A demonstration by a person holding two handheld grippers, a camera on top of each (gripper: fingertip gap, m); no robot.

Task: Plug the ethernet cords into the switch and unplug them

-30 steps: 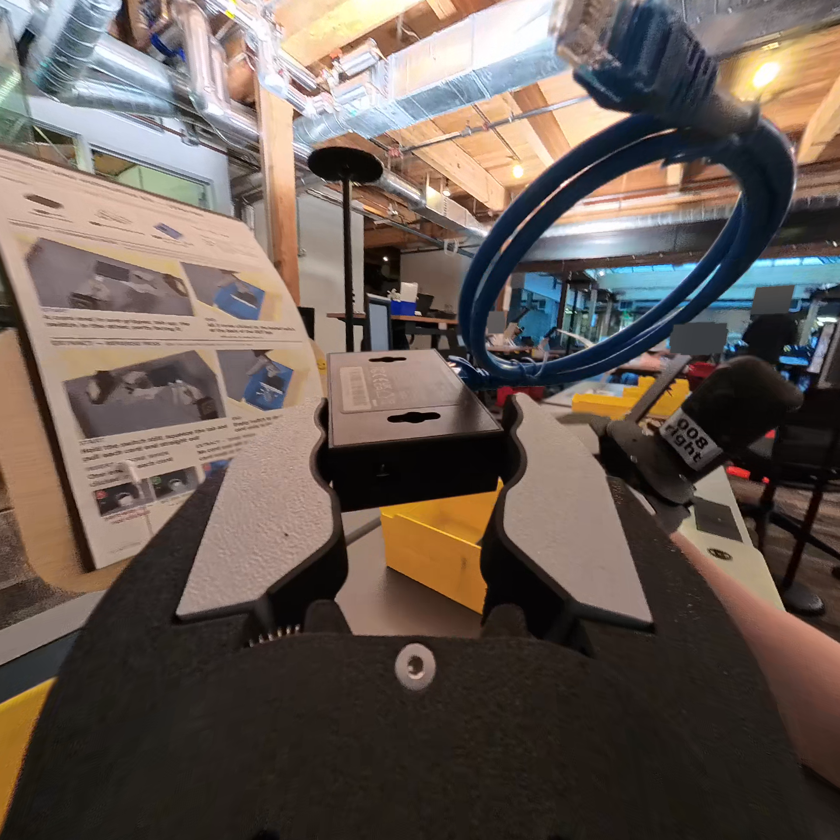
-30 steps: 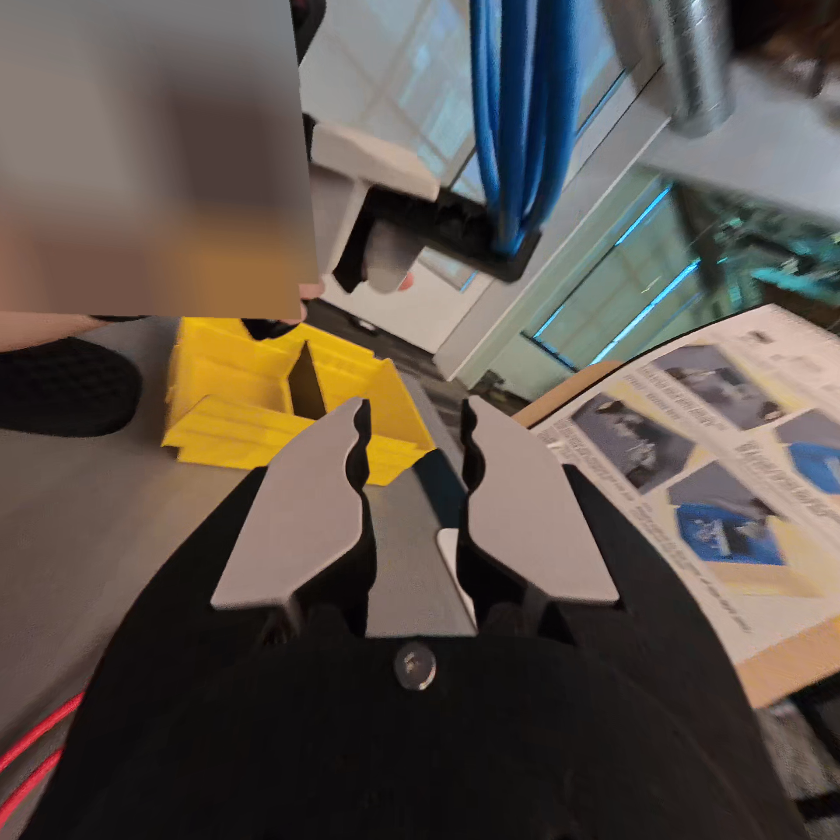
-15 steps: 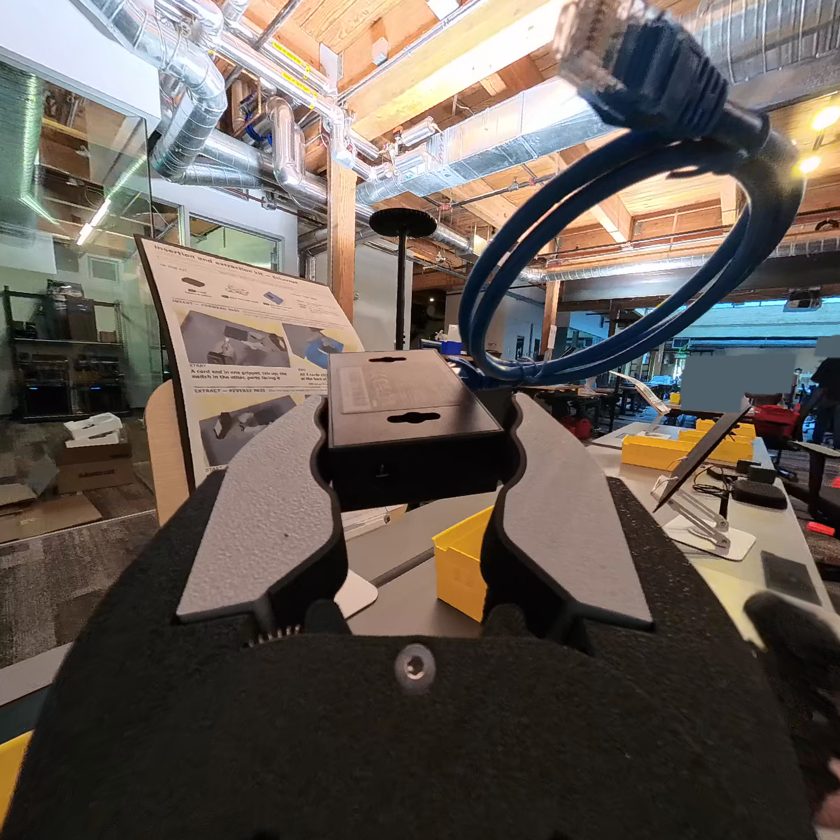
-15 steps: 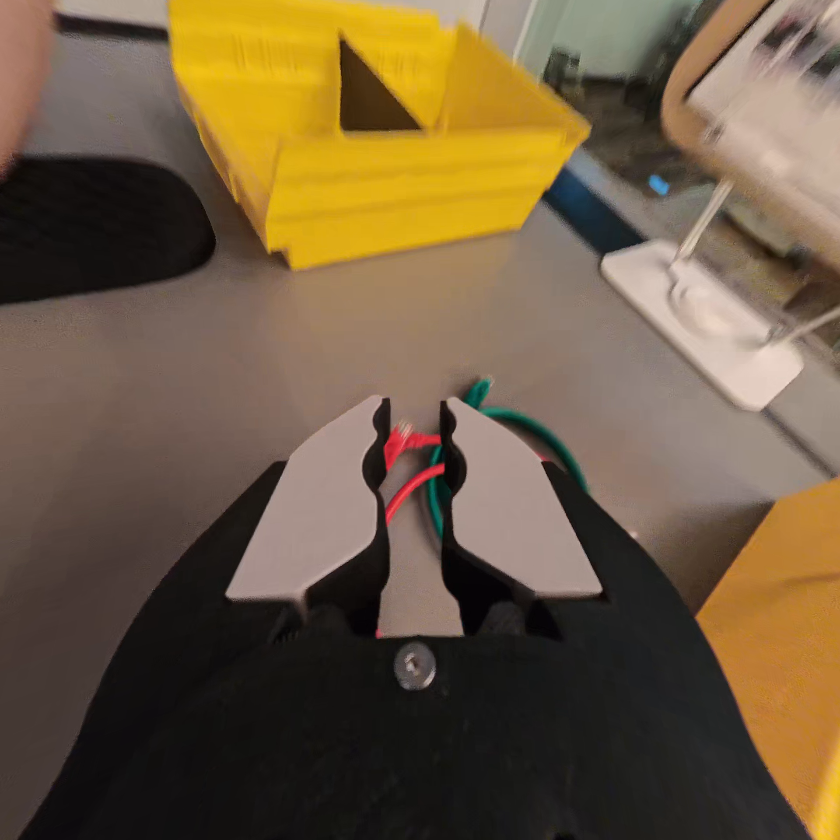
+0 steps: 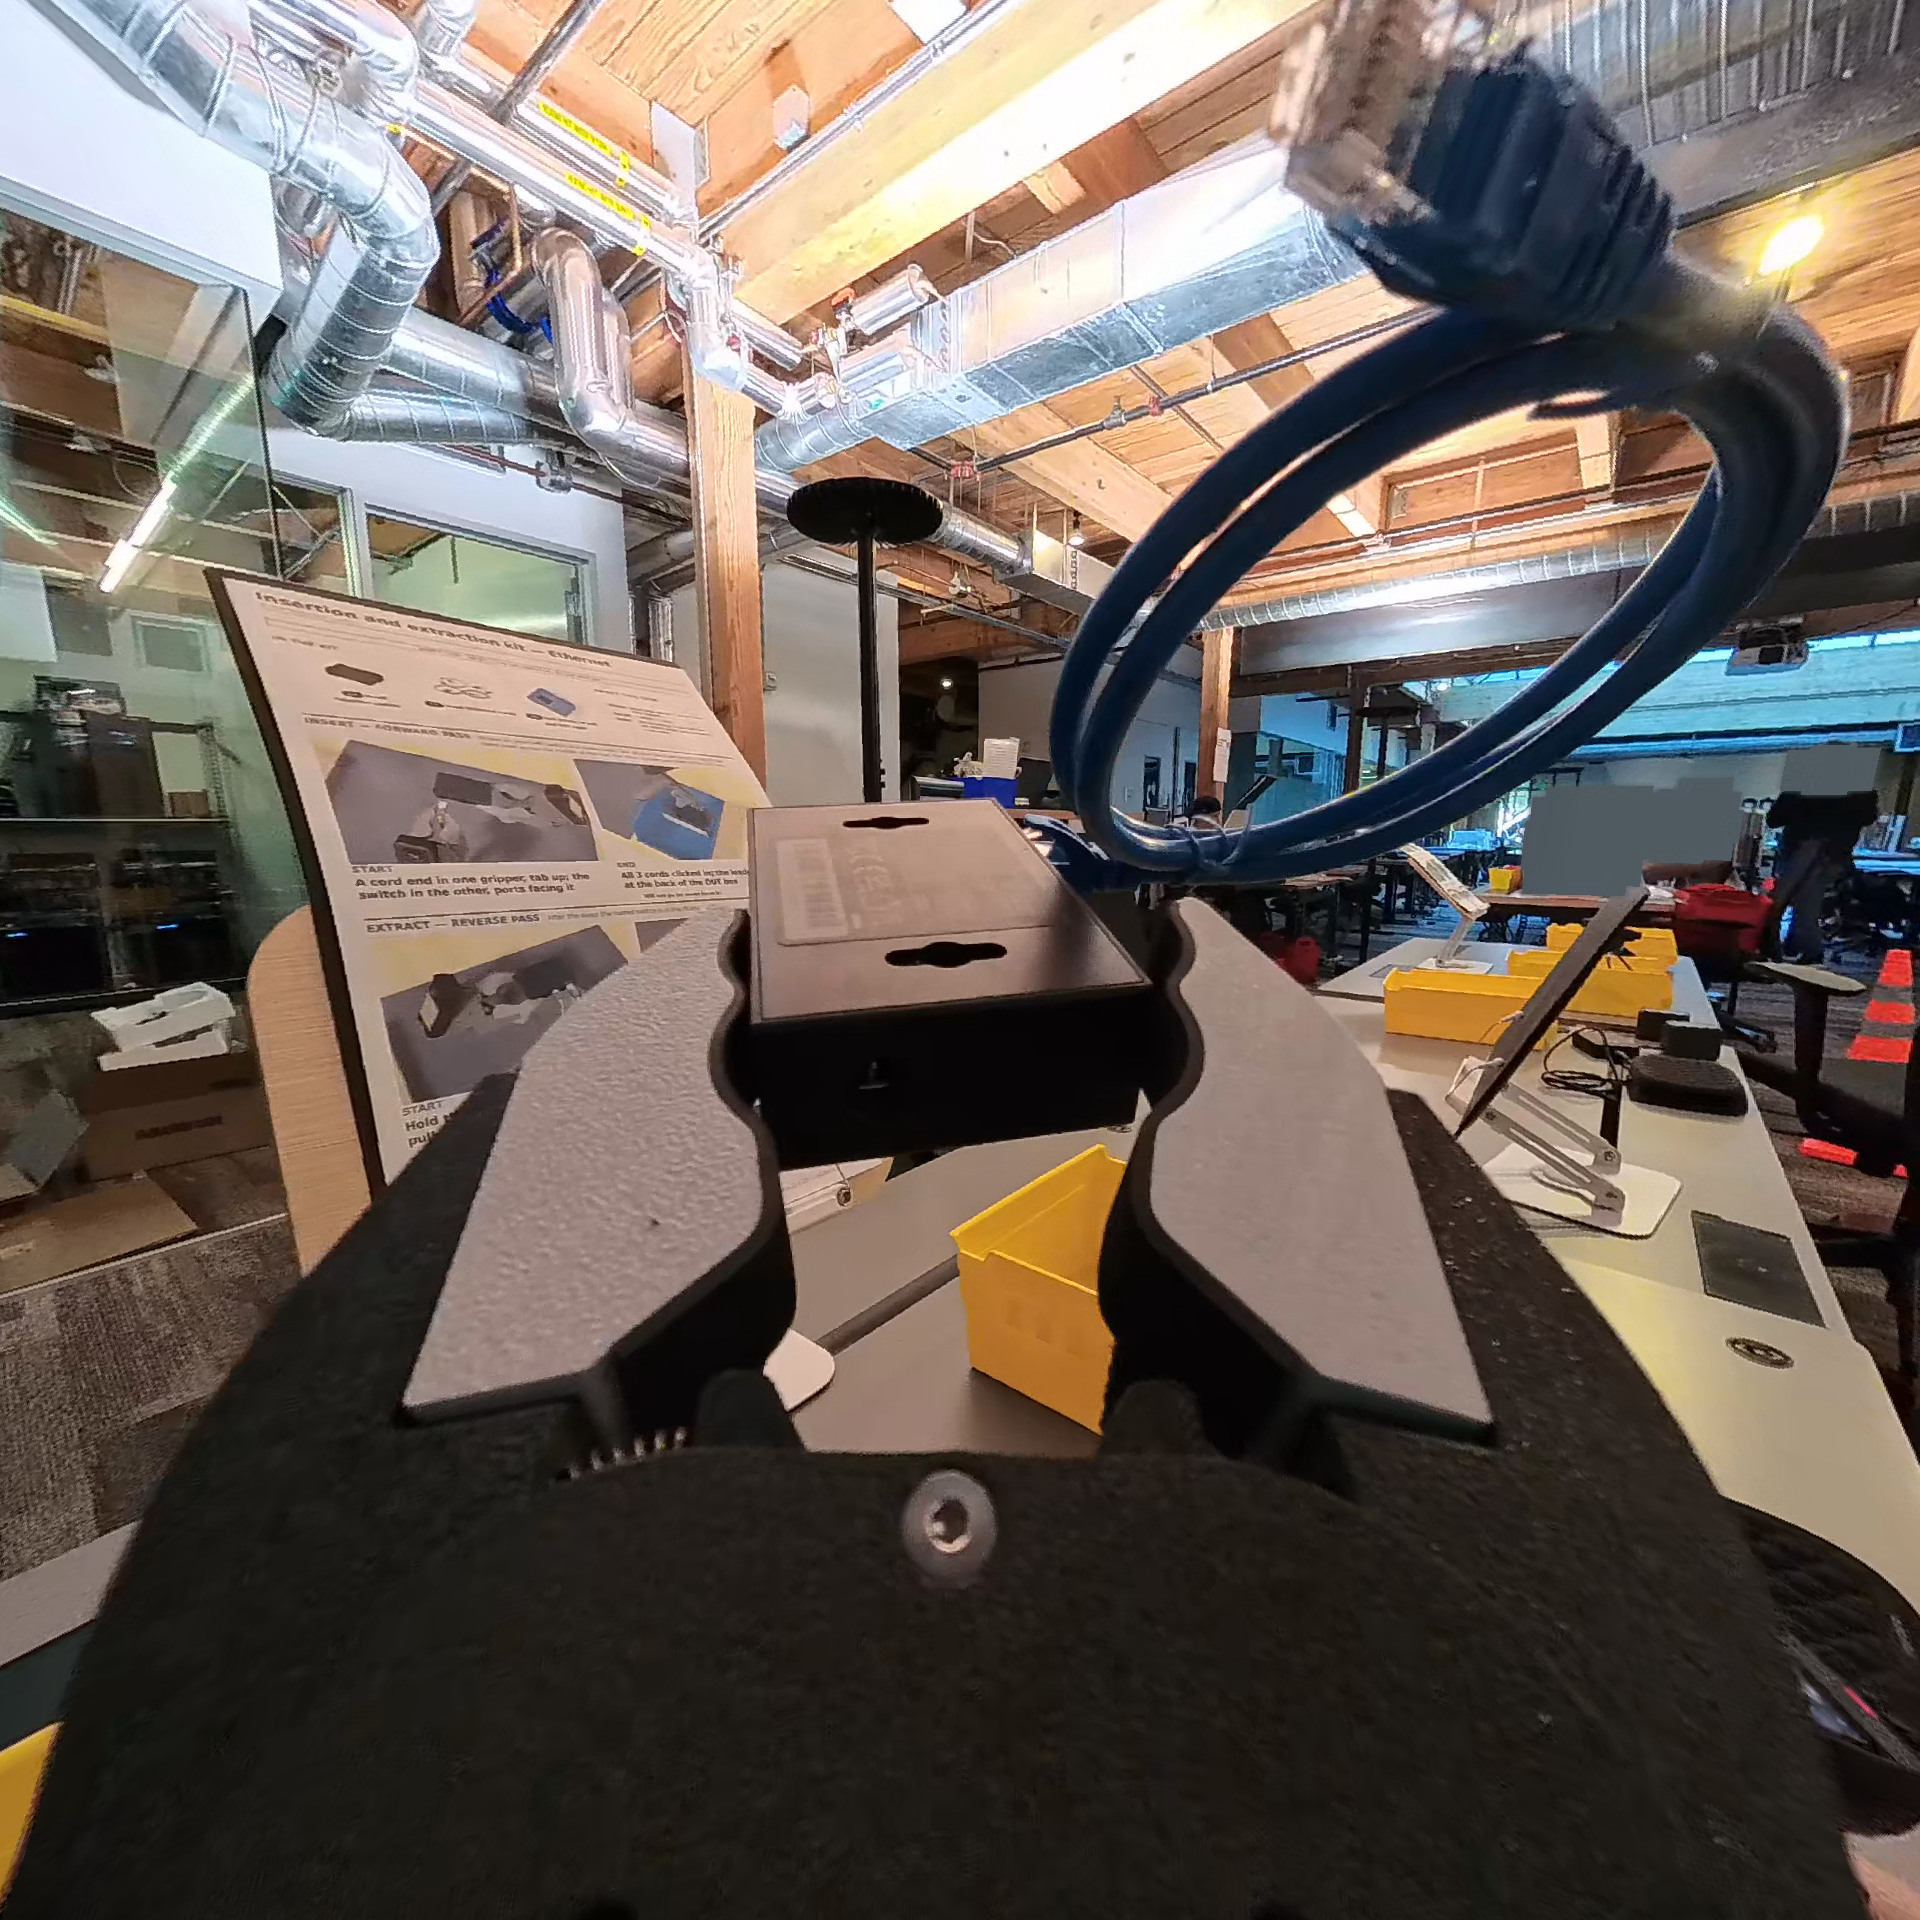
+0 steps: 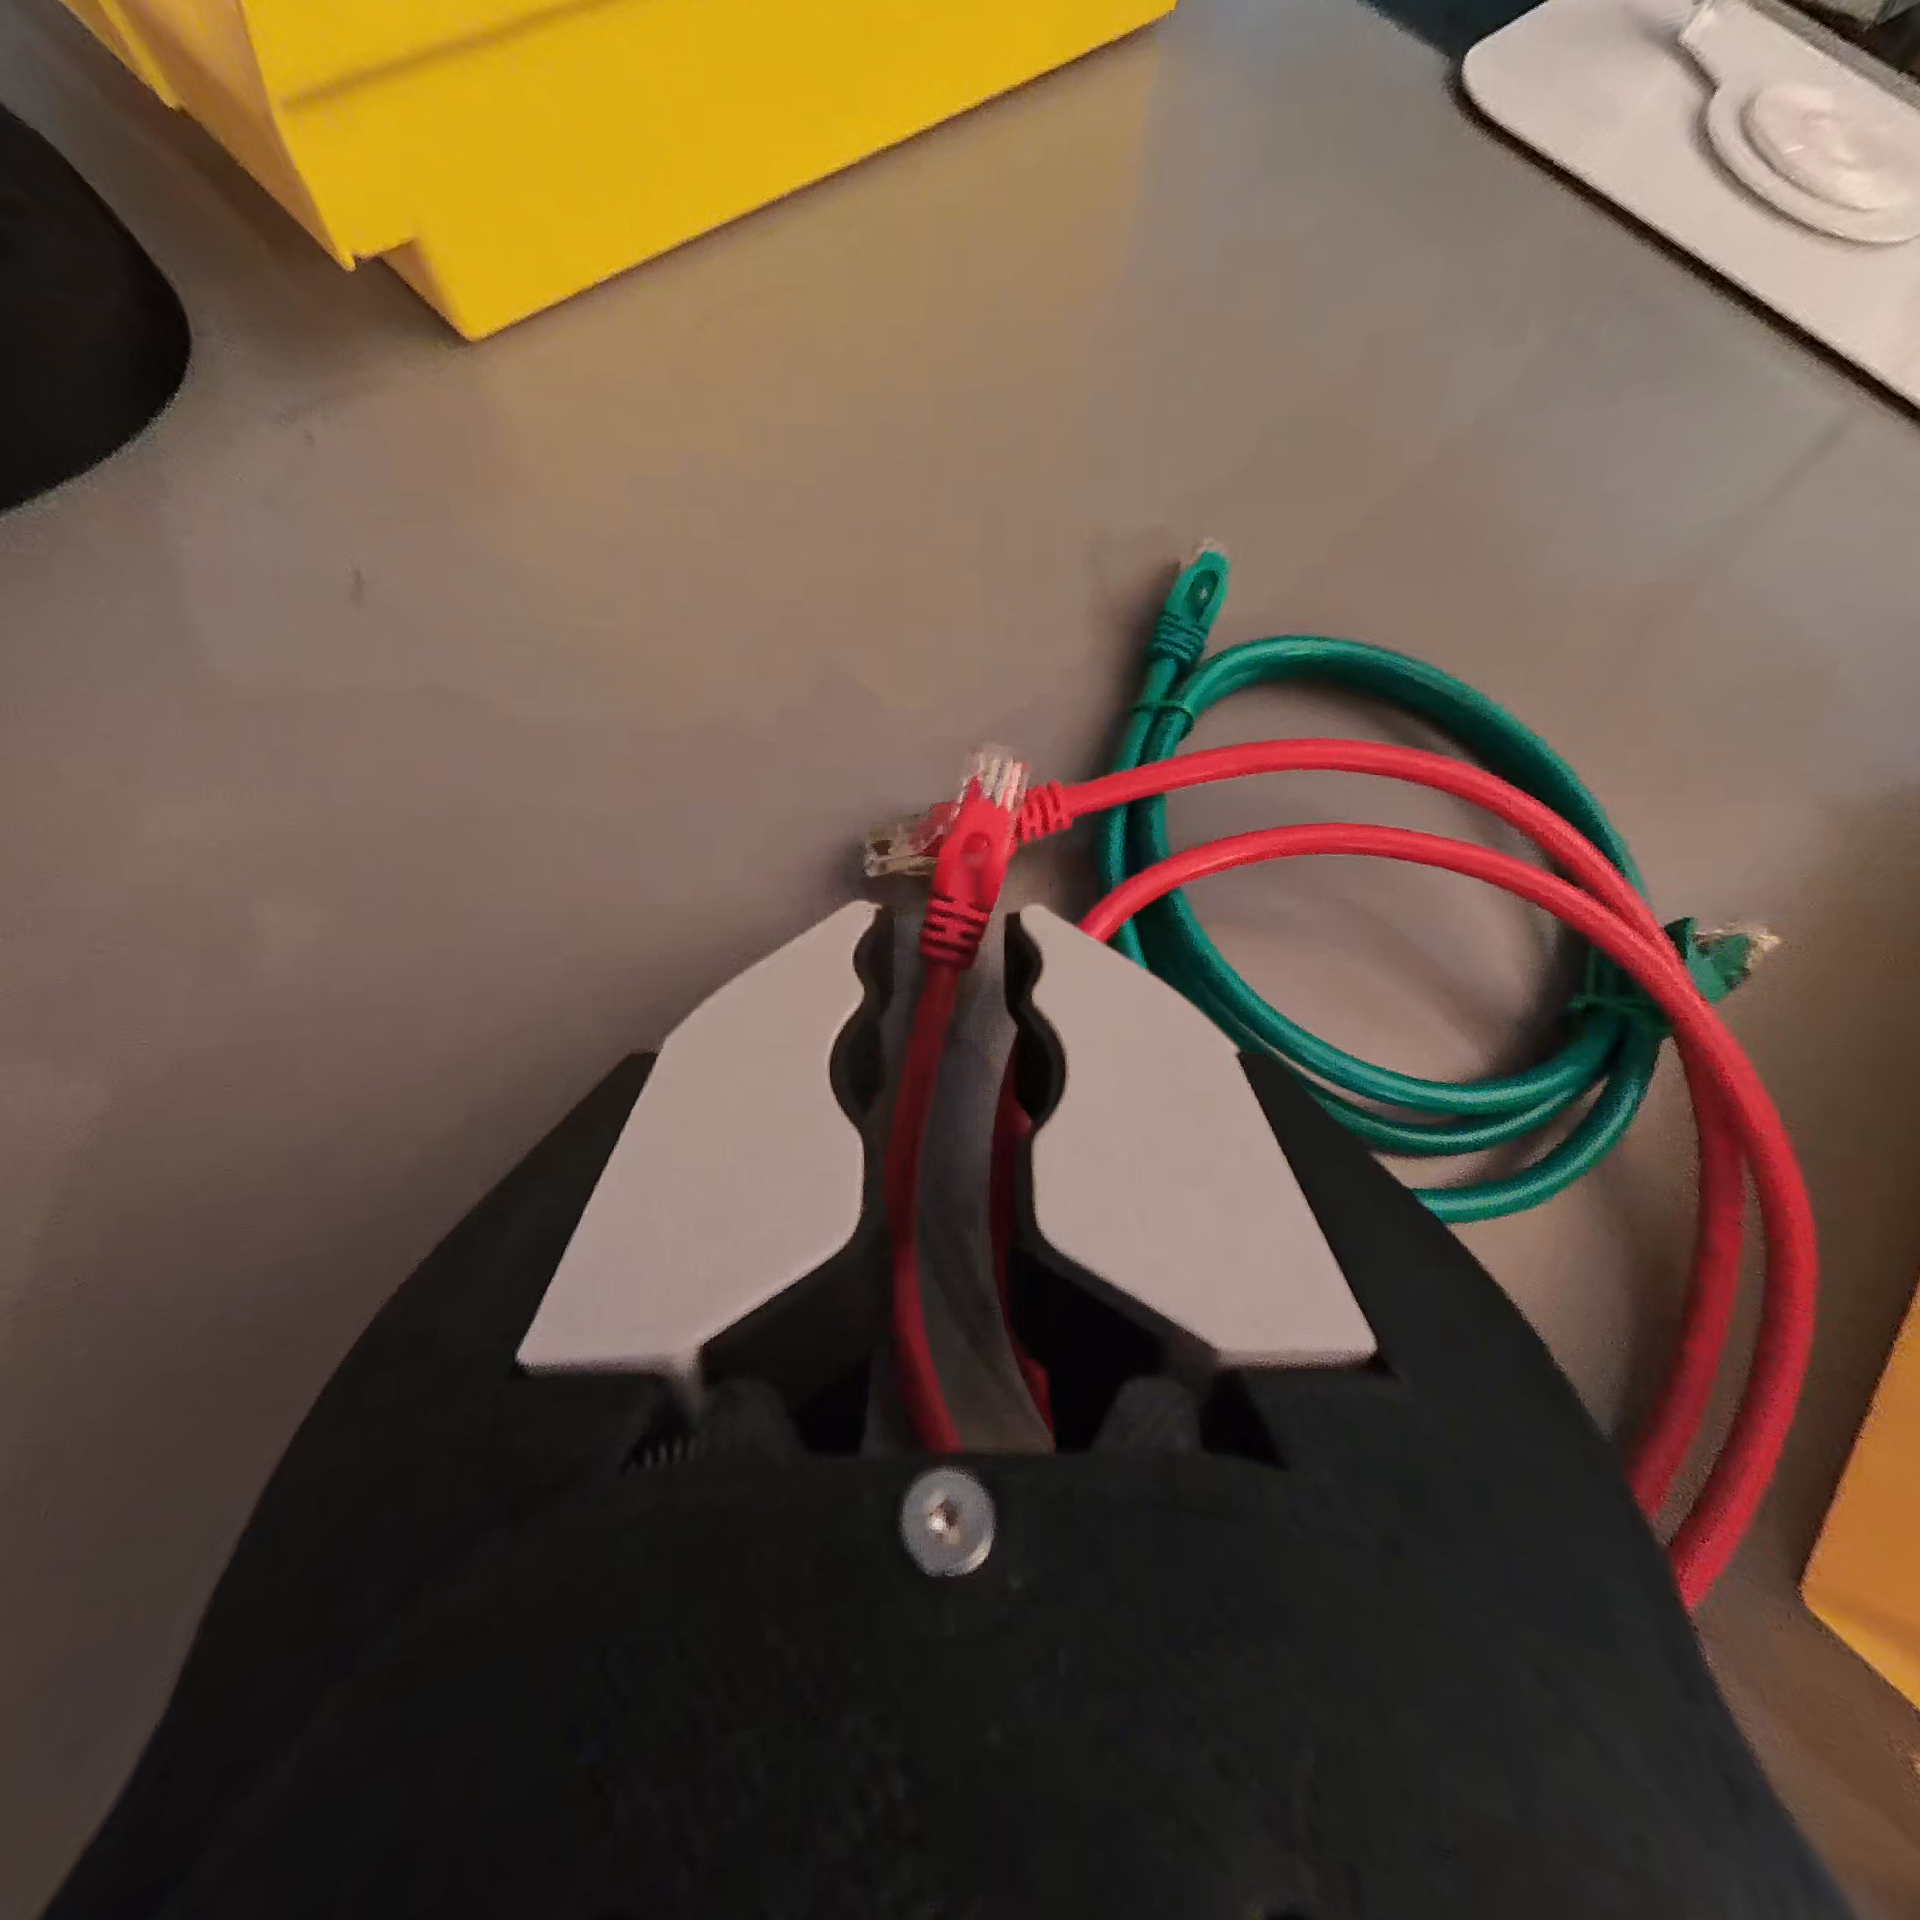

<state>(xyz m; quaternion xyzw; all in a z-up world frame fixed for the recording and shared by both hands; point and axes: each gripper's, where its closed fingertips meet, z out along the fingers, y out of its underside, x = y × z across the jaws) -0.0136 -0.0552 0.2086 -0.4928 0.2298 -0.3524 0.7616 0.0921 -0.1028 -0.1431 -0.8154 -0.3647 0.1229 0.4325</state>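
My left gripper (image 5: 951, 925) is shut on the black switch (image 5: 904, 894) and holds it in the air, flat side up. A blue ethernet cord (image 5: 1756, 540) is plugged in at the switch's far side and loops upward. Its free plug (image 5: 1351, 114) hangs at the top right. My right gripper (image 6: 945, 920) is open and points down at the grey table (image 6: 520, 727). A red cord (image 6: 1455, 790) runs between its fingers, with one plug (image 6: 971, 831) just past the fingertips. A coiled green cord (image 6: 1403, 675) lies under the red one, to the right.
A yellow bin (image 6: 623, 135) stands on the table beyond the cords, and a white stand base (image 6: 1662, 177) is at the far right. In the left wrist view an instruction board (image 5: 488, 831) stands at the left, a yellow bin (image 5: 1039, 1309) below the switch, a tablet stand (image 5: 1538, 1039) to the right. The tips of one gripper are about 35 centimeters away from the tips of the other. To the white stand base (image 6: 1662, 177): right tips about 35 centimeters, left tips about 45 centimeters.
My right gripper has swung down from facing the switch to the table and moved in over the red cord. My left gripper still holds the switch and has turned slightly.
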